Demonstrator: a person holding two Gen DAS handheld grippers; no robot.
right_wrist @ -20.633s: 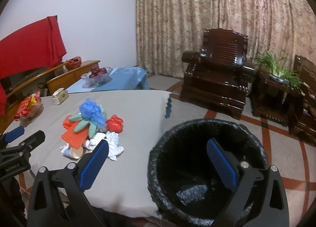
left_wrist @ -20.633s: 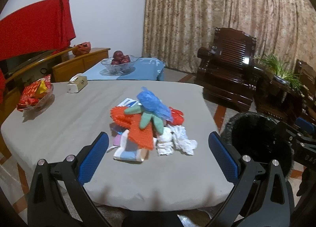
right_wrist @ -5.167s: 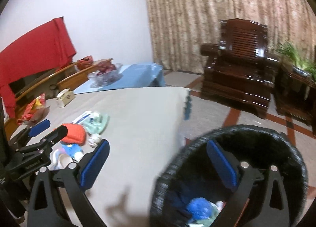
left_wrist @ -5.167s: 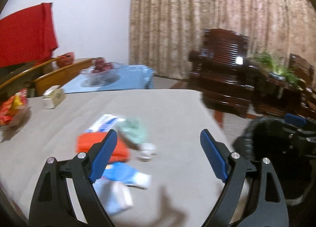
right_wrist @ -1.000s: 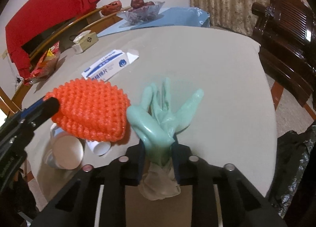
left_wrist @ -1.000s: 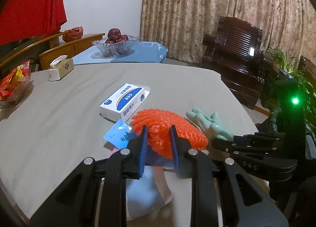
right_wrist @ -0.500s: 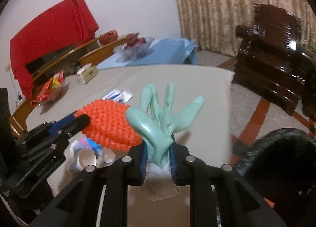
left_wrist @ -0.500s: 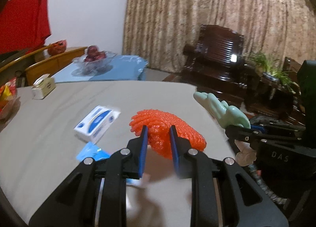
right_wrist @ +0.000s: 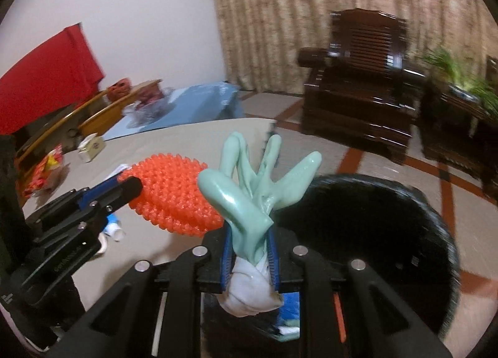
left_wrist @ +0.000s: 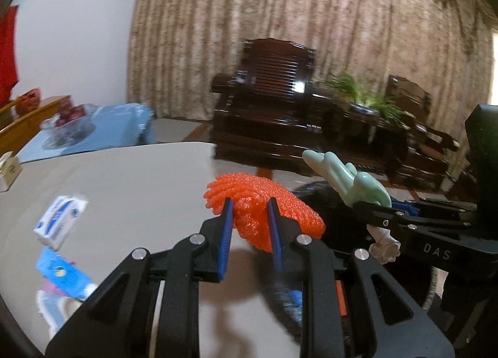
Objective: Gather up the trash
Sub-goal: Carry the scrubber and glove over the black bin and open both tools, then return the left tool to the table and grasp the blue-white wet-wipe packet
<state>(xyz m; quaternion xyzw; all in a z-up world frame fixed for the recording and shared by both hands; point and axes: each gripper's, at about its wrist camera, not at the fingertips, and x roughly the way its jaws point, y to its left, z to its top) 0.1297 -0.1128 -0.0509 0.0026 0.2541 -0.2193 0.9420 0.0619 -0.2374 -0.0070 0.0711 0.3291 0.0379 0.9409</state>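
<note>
My left gripper (left_wrist: 248,205) is shut on an orange foam net (left_wrist: 264,202) and holds it in the air above the table's right edge; the net also shows in the right wrist view (right_wrist: 174,193). My right gripper (right_wrist: 248,236) is shut on a pale green rubber glove (right_wrist: 249,183) with a white crumpled tissue (right_wrist: 249,292) hanging under it. The glove also shows in the left wrist view (left_wrist: 345,179). The black trash bin (right_wrist: 373,233) stands just below and to the right of both grippers, with some trash inside it.
On the grey table (left_wrist: 124,177) lie a white and blue box (left_wrist: 59,222), a blue packet (left_wrist: 59,270) and a paper cup (right_wrist: 113,230). A tissue box (right_wrist: 91,144) and a snack bag (right_wrist: 43,177) are at the far side. A dark wooden armchair (right_wrist: 364,84) stands beyond.
Both grippers have swung right with their loads, away from the table middle and toward the bin. The net and glove now hang at the bin's rim.
</note>
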